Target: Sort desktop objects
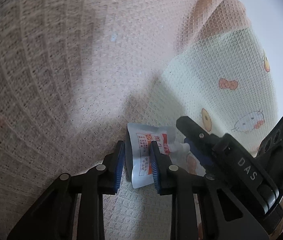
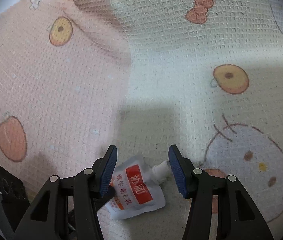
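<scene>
A small white pouch (image 1: 141, 156) with a red label and a white spout lies on a printed cloth. In the left wrist view my left gripper (image 1: 137, 143) has its blue pads pressed on the pouch's two sides, and the pouch bulges between them. In the right wrist view my right gripper (image 2: 143, 147) stands open over the same pouch (image 2: 139, 192). Its left pad sits above the pouch's corner and its right pad is just beside the spout (image 2: 161, 170). One of the right gripper's black fingers (image 1: 193, 130) shows beside the pouch in the left wrist view.
The waffle-weave cloth has a pink part (image 2: 41, 92) and a pale green part (image 2: 181, 60), printed with oranges, bows and a cartoon cat face (image 2: 247, 160). A raised fold (image 1: 211, 26) runs at the back. The left gripper's black housing (image 2: 3, 188) is at lower left.
</scene>
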`<state>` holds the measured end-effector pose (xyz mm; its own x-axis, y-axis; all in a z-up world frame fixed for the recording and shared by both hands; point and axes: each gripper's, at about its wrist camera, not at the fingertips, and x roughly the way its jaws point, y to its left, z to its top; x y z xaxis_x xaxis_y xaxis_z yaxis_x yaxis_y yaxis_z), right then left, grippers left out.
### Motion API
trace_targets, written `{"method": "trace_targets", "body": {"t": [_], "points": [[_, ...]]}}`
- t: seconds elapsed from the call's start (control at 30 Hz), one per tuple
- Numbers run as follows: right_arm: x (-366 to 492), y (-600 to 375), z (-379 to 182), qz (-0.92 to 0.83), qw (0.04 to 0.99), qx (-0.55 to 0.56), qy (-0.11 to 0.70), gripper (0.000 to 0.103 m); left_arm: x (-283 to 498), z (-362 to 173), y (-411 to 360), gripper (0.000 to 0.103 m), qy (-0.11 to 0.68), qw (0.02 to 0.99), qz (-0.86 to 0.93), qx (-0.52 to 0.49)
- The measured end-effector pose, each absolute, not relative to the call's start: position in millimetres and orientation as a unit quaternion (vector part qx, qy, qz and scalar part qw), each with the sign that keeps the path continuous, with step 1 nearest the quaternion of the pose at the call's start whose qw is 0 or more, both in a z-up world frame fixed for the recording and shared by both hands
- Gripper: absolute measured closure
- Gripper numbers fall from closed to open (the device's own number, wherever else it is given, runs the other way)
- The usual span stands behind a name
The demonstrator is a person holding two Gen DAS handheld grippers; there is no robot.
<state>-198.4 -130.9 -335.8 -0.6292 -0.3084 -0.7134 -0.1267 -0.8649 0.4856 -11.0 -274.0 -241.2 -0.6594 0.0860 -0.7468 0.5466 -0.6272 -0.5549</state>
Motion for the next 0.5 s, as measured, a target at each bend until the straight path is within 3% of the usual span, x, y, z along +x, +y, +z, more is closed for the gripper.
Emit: {"method": "trace_targets", "body": {"t": [0.3,0.5], "points": [[-188.1,-126.8,-340.3,-0.836,0.085,0.475,-0.261,0.052,10.4,-238.8,-264.3,0.075,0.393,0.138,-0.816,0.401],[-168.4,-150.5,-336.5,-0.834,0.143,0.500,-0.187,0.051,41.7,-241.2,-265.7,0.077,0.394,0.157,-0.808,0.409]]}}
